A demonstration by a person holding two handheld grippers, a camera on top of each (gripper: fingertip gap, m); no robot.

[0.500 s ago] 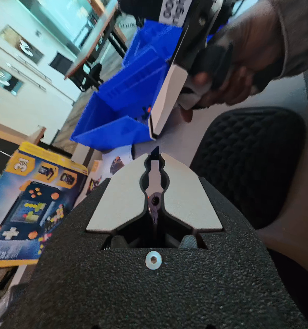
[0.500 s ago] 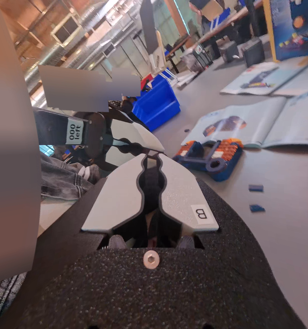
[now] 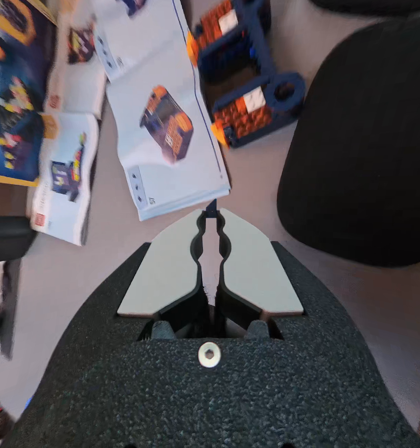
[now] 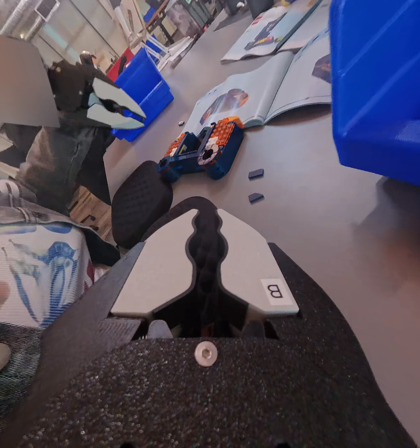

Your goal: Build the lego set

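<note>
Left tongs (image 3: 211, 213) lowered, one dark-blue piece (image 3: 211, 208)

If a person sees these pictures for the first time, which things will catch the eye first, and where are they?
The half-built orange and dark blue lego model lies on the grey table, just before the open instruction booklet. The left gripper pinches a small dark blue piece at its tips, above the table near the booklet's edge. A big bright blue bin fills the right of the right wrist view.
</note>
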